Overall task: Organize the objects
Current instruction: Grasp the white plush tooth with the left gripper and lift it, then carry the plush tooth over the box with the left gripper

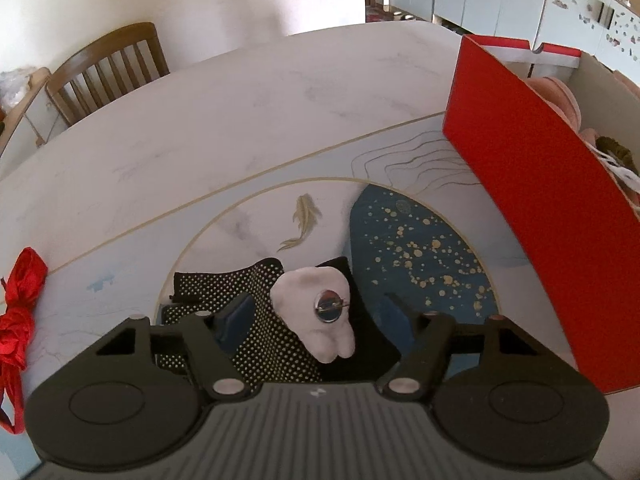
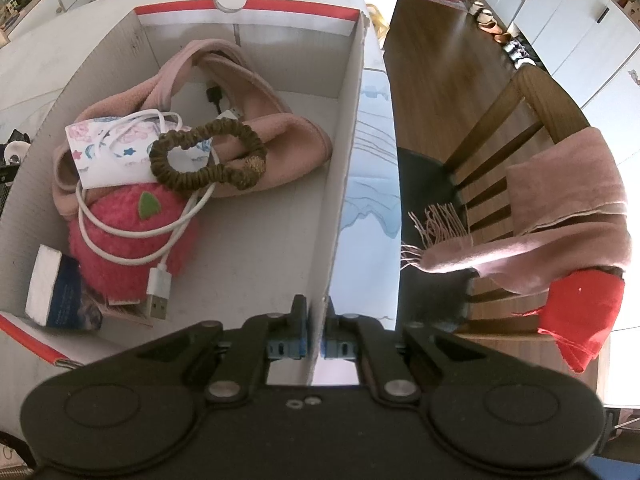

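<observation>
A white plush tooth-shaped brooch [image 1: 316,312] with a round metal pin back lies on a black dotted glove [image 1: 256,340] on the patterned table. My left gripper [image 1: 316,318] stands open around the brooch, one finger on each side, pads apart from it. The red cardboard box [image 1: 540,208] stands to its right. My right gripper [image 2: 314,312] is shut on the box's white right wall [image 2: 344,160]. Inside the box lie a pink cloth [image 2: 264,120], a brown scrunchie [image 2: 208,152], a white USB cable [image 2: 160,276], a pink plush strawberry [image 2: 132,240] and a small book [image 2: 56,292].
A red ribbon [image 1: 20,312] lies at the table's left edge. A wooden chair [image 1: 108,72] stands behind the table. Right of the box, past the table edge, another chair [image 2: 520,128] carries a pink fringed scarf [image 2: 560,208] and a red cloth [image 2: 580,316].
</observation>
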Demonstrator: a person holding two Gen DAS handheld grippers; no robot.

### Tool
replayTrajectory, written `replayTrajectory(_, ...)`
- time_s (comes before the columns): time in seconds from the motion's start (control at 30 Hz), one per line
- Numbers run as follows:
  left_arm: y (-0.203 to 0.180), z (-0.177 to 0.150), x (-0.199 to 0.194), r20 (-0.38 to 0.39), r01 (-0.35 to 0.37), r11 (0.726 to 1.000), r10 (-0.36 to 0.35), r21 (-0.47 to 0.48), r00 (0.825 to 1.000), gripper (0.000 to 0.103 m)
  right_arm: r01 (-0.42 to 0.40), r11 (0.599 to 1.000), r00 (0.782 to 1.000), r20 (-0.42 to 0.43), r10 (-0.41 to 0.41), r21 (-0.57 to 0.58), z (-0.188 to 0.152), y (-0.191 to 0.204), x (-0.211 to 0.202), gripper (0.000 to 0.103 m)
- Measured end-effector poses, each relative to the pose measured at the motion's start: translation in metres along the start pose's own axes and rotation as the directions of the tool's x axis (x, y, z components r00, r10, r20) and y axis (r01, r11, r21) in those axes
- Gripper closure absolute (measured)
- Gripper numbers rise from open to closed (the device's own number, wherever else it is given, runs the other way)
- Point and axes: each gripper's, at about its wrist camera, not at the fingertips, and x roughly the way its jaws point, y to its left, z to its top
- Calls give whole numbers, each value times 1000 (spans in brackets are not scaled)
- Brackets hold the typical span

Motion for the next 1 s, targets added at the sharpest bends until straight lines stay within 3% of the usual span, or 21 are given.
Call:
replayTrajectory(0.1, 0, 0, 2, -4, 3, 1000, -3, -11, 1000, 53, 1, 1000, 1000, 0, -1, -3, 0, 0, 0, 98)
replayTrajectory(0.27, -2, 0, 1, -1, 1, 1000, -1, 2, 1000, 64, 1, 1000, 1000, 0, -1, -4, 0, 0, 1, 98)
replayTrajectory(0.6, -6, -1, -14, 8, 18, 1000, -18, 19, 1000, 65, 1, 1000, 1000, 0, -1, -6, 0, 1, 0, 98)
replayTrajectory(1.0, -15, 16, -71, 45, 133, 991, -134, 22, 990, 65, 2, 1000, 1000, -2, -2, -11, 0, 1, 0, 98)
